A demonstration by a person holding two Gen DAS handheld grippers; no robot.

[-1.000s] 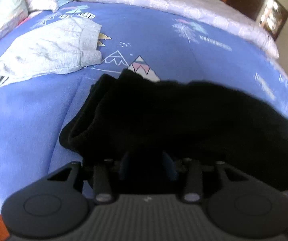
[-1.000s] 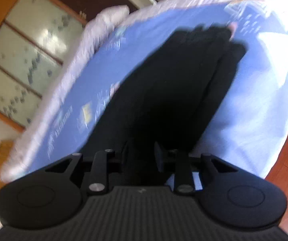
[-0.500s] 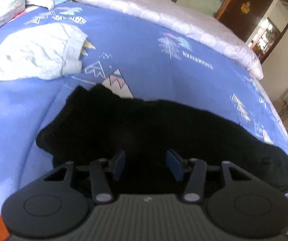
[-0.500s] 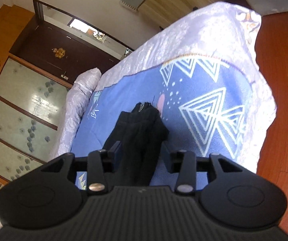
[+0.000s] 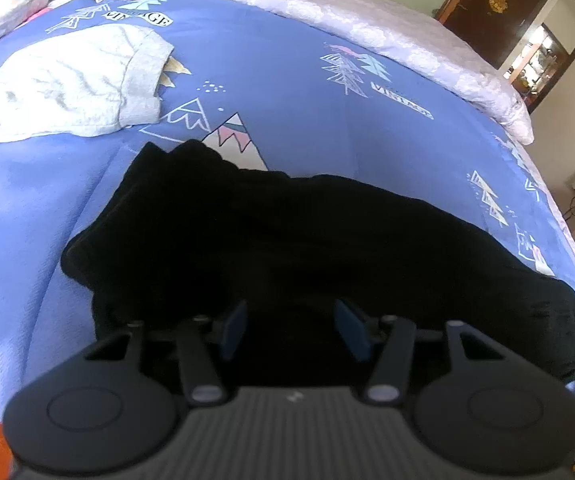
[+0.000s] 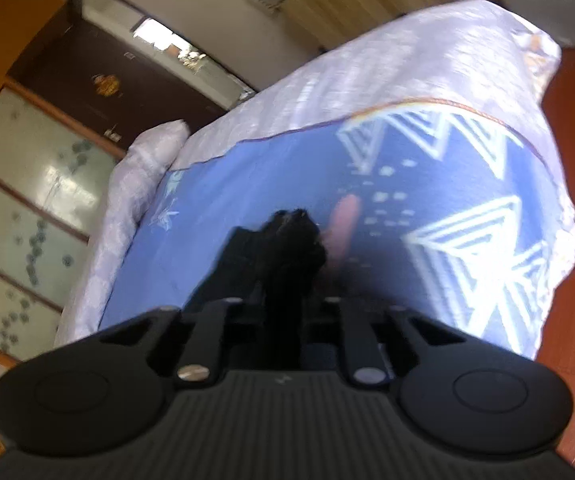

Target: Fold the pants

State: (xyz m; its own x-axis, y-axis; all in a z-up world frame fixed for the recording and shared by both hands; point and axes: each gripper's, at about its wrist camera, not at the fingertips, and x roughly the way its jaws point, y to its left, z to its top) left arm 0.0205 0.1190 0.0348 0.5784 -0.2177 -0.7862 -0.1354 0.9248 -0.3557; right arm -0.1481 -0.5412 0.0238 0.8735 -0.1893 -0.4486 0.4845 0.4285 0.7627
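Right wrist view: right gripper (image 6: 283,312) is closing on the black pants (image 6: 275,256) hem; left gripper (image 5: 293,326), released, is opening above them. Next: fold lengthwise.

Black pants (image 5: 327,240) sprawl plain and dark across the bed's blue cover (image 5: 287,80), which is printed with white triangle mountains, pink-tipped peaks and pale pine trees. Up past the pants, a mottled light-grey garment (image 5: 67,88). Beyond the cover, a pale lilac quilt (image 5: 367,12). Both grippers: matte black.
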